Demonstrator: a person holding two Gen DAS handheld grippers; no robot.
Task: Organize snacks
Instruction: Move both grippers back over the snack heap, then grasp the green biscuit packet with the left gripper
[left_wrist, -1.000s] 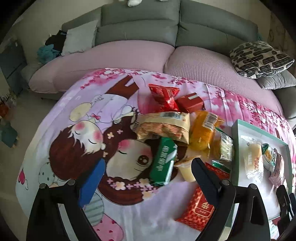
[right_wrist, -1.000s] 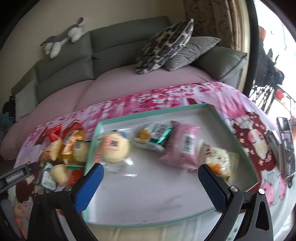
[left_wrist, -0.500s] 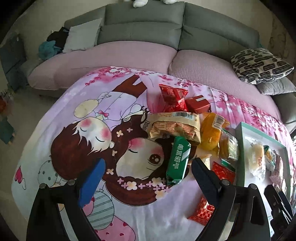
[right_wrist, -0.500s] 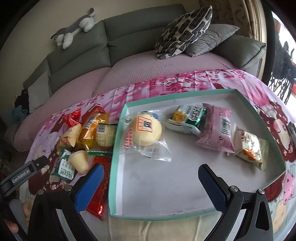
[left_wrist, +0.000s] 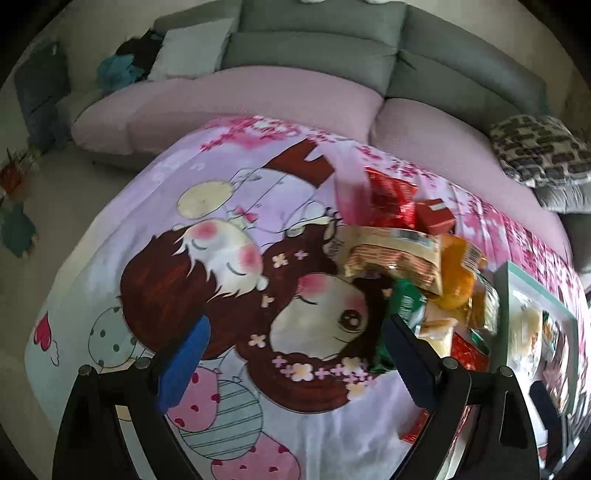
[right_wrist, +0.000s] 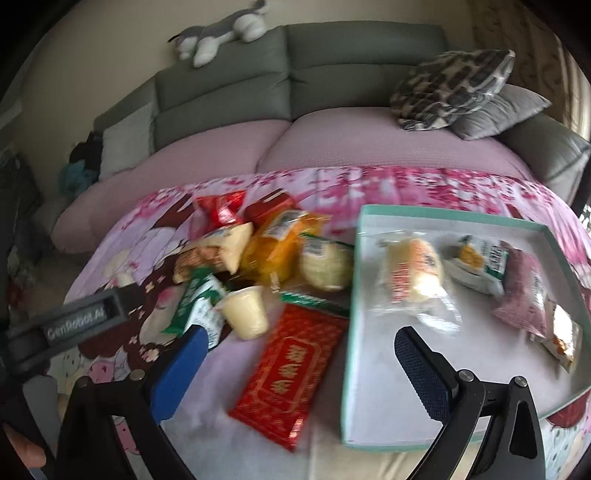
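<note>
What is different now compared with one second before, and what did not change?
The right tool swung from above the teal tray toward the snack pile, now over the red packet; its jaws are closing, with nothing between them. The left tool drifted away from the pile, open. No snack moved; four stay in the tray.

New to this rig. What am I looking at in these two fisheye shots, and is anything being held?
There is no robot arm: a person carries a hand-held gripper in each hand, each with a fisheye camera looking forward along its two fingers.

In the left wrist view, the left hand-held gripper hangs open over a cartoon-print cloth, empty, with the snack pile to its right.

In the right wrist view, the right hand-held gripper has its jaws closing, with nothing between them. Below it lie a red packet, a pudding cup and the teal-rimmed tray, which already has several wrapped snacks inside. A grey sofa stands behind.

Nothing is held.
</note>
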